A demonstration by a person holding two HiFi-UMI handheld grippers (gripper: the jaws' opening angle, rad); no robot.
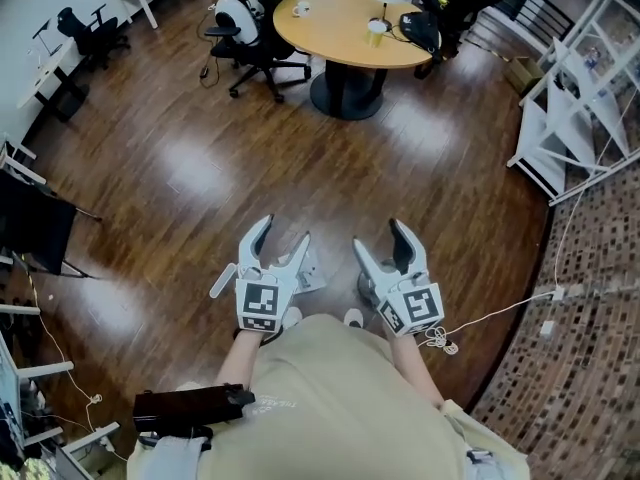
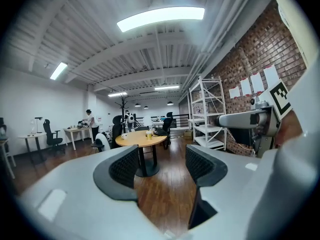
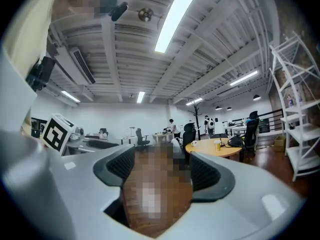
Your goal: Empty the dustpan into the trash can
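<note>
Left gripper [image 1: 283,234]: lower centre of the head view, held level in front of the person's body. Its jaws stand apart and, in its own view [image 2: 161,163], only bare boards lie between them; released and empty.
Right gripper [image 1: 378,236]: just beside the left one, on its right. Its jaws stand apart with nothing gripped in its own view [image 3: 162,170]; released and empty.
Floor [image 1: 180,168]: dark wood boards filling most of the head view.
Brick wall [image 2: 250,59]: upper right of the left gripper view.
Round table [image 1: 350,28]: top centre of the head view, well apart from both grippers.
Shelf [image 1: 575,98]: white, open-framed, upper right of the head view.
Office chair [image 1: 255,43]: black, just left of the table.
Cable [image 1: 500,313]: white, trailing over the boards at lower right.
Cup [image 1: 376,30]: standing on the table near its right edge.
Dustpan: seen in no view, so its place cannot be told.
Trash can: seen in no view.
Progress: judged not begun. Nothing is picked up and nothing is emptied.
Remaining: find and grasp the dustpan, carry it to the trash can, and tip it in.
</note>
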